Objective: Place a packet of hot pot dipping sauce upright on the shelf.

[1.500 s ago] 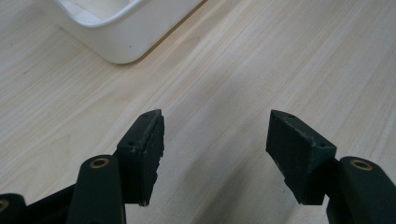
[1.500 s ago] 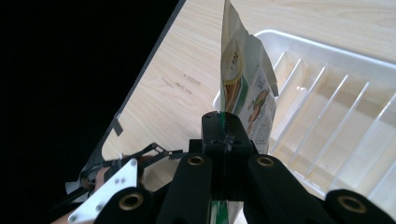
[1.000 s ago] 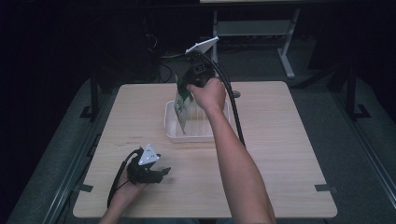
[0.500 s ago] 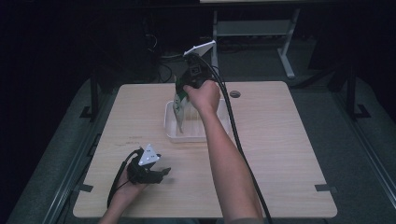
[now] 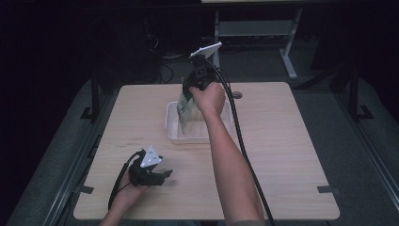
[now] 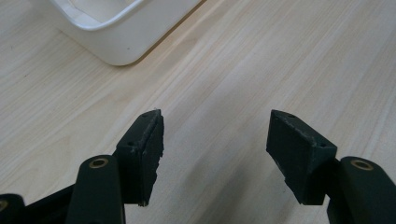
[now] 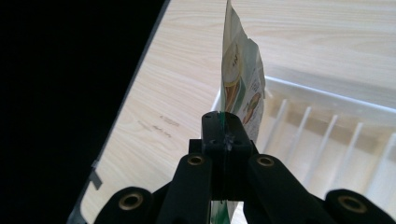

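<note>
Overhead, right tool (image 5: 188,94) dangles packet (image 5: 183,109) above tray rim (image 5: 171,127).

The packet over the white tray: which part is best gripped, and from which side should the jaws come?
Grip the packet by its flat sealed top edge, coming from above with one jaw on each face. It is thin and hangs upright over the white tray, so the edge fits between closed jaws, as the right gripper holds it now.
</note>
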The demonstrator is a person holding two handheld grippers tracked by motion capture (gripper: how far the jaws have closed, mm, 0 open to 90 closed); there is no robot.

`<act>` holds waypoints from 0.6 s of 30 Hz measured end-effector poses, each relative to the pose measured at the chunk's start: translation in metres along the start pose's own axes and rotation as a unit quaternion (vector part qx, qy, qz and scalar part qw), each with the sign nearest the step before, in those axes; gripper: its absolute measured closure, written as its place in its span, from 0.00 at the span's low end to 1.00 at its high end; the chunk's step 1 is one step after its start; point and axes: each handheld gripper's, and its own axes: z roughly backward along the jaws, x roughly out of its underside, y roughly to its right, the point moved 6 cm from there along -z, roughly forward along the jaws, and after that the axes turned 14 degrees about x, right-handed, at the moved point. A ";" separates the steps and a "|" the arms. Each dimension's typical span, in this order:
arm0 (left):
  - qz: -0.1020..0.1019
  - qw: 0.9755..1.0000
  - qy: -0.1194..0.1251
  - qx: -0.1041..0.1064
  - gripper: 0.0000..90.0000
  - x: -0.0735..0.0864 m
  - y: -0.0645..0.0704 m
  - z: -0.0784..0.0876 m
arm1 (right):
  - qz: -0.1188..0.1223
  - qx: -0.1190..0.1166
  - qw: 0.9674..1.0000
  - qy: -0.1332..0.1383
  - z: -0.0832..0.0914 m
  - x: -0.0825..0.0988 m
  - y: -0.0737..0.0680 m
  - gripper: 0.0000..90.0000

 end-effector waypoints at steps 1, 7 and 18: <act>-0.001 1.000 0.000 0.000 0.40 0.000 0.000 0.000 | -0.004 0.001 1.000 0.002 0.001 0.000 0.002 1.00; -0.001 1.000 -0.002 0.001 0.40 0.000 0.000 0.000 | -0.006 0.010 1.000 -0.001 -0.001 0.002 0.008 1.00; 0.000 1.000 -0.001 0.000 0.40 0.000 0.000 0.000 | -0.002 0.015 1.000 -0.012 -0.011 0.004 0.005 0.99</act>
